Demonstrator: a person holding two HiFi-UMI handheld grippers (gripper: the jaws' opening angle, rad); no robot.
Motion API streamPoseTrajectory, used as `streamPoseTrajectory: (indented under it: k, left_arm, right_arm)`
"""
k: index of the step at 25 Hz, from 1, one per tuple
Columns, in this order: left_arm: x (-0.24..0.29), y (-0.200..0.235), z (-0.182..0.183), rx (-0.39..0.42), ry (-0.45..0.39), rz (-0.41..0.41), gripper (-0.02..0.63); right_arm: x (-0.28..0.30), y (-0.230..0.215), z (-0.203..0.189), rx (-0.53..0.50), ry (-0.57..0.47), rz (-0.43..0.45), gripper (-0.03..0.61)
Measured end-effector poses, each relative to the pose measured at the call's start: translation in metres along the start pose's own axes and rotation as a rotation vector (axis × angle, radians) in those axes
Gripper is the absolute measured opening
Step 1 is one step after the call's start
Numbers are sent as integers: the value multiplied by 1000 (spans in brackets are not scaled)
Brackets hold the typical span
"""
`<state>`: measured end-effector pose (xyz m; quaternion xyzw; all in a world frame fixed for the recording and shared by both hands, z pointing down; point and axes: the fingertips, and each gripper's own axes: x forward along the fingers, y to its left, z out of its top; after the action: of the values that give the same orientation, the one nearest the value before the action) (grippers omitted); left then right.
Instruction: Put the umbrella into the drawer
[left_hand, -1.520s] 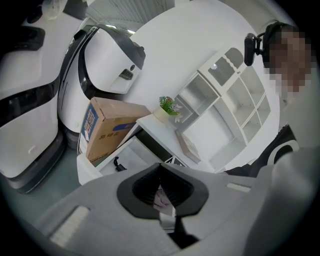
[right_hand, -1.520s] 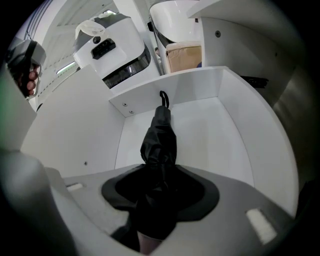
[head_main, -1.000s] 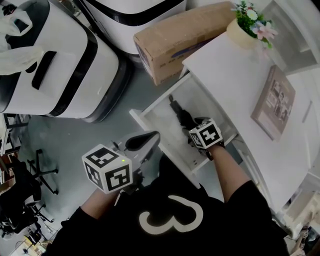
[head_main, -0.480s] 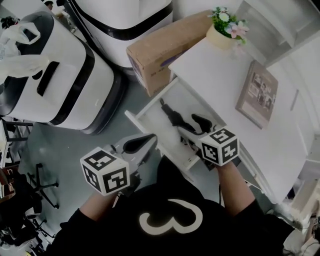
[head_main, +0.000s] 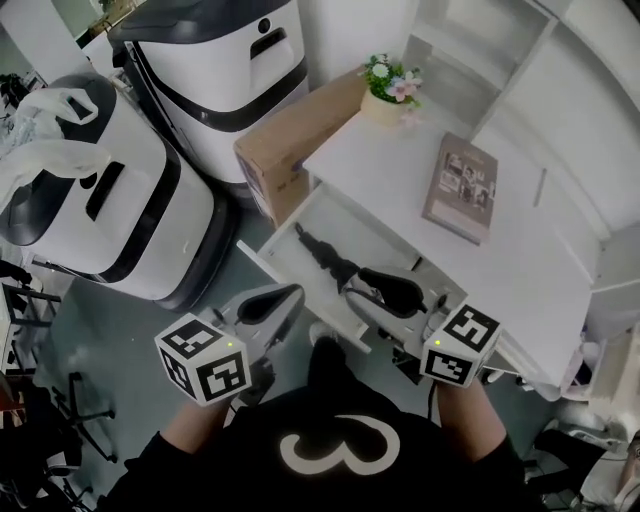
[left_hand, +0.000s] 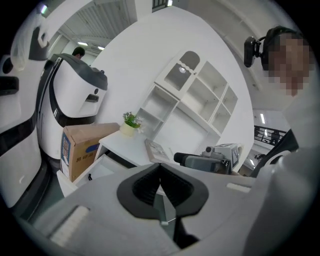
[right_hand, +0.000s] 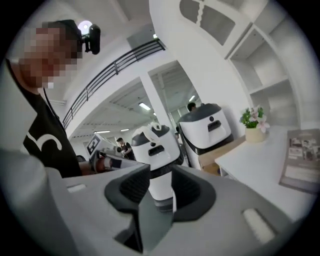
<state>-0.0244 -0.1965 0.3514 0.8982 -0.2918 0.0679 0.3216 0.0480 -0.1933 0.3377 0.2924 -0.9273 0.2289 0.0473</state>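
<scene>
The black folded umbrella (head_main: 322, 252) lies inside the open white drawer (head_main: 350, 222), touched by neither gripper. My right gripper (head_main: 362, 290) hangs above the drawer's near end, pointing roughly level. Its jaws are closing with nothing between them; in the right gripper view (right_hand: 161, 192) only a distant white machine shows through the gap. My left gripper (head_main: 285, 297) is held over the floor just left of the drawer front. In the left gripper view (left_hand: 160, 187) its pads meet and hold nothing.
A white desk (head_main: 400, 165) carries a flower pot (head_main: 388, 95) and a framed picture (head_main: 462, 187). A cardboard box (head_main: 290, 145) stands against the desk's left side. Two big white machines (head_main: 110, 220) (head_main: 225, 70) fill the floor to the left. White shelves (head_main: 480, 50) rise behind.
The right gripper has risen out of the drawer and tipped up toward level, leaving the umbrella lying there. The left gripper has also risen a little.
</scene>
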Motion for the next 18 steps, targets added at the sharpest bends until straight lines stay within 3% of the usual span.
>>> streamPoseTrajectory:
  k: [4,10,18]
  left_arm:
    - [-15,-37,6,80,-31,-36,9]
    - [-28,-74,1,126,-38,-82,9]
    - [-38,-84,-4,133,-59,-78,9]
  right_arm:
    - [-37,35,20,-24,-124,11,8]
    - [-70,64,19,-47,-156,-10,2]
    - [-79,67,15,-84,-174,-92,2]
